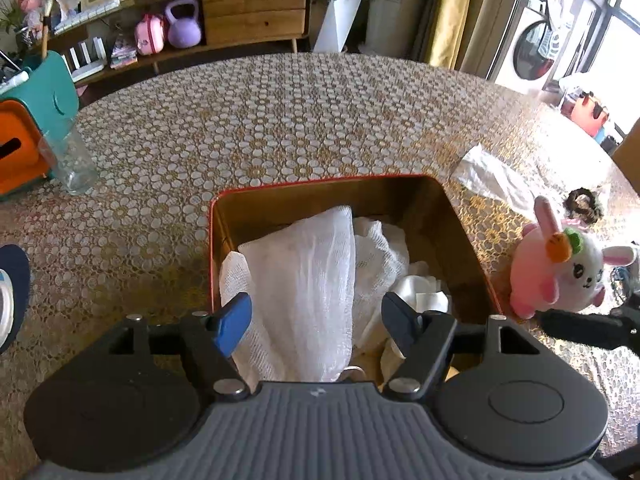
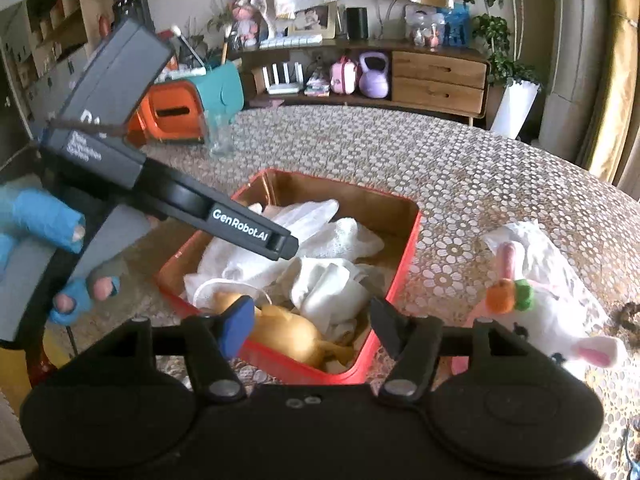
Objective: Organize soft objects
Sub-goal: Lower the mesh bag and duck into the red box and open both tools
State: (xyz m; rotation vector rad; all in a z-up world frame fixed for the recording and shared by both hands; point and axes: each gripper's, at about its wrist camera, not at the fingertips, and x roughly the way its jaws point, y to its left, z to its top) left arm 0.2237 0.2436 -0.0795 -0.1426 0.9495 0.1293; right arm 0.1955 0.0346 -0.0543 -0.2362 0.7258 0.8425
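A red-rimmed tin box (image 1: 460,216) (image 2: 412,232) on the table holds white gauze cloths (image 1: 304,276) (image 2: 320,240) and a yellow-brown soft thing (image 2: 292,332). My left gripper (image 1: 316,316) is open just above the box, with the gauze cloth between its fingers but not clamped. In the right wrist view it shows as a black arm (image 2: 248,228) over the box. My right gripper (image 2: 312,324) is open and empty above the box's near edge. A pink-and-white bunny plush (image 1: 560,268) (image 2: 536,312) lies on the table right of the box.
A white tissue (image 1: 492,176) (image 2: 520,236) and a dark hair scrunchie (image 1: 582,204) lie beyond the bunny. A clear glass (image 1: 72,164) (image 2: 220,136) and an orange-and-teal box (image 1: 24,140) (image 2: 188,108) stand at far left. A sideboard stands behind the table.
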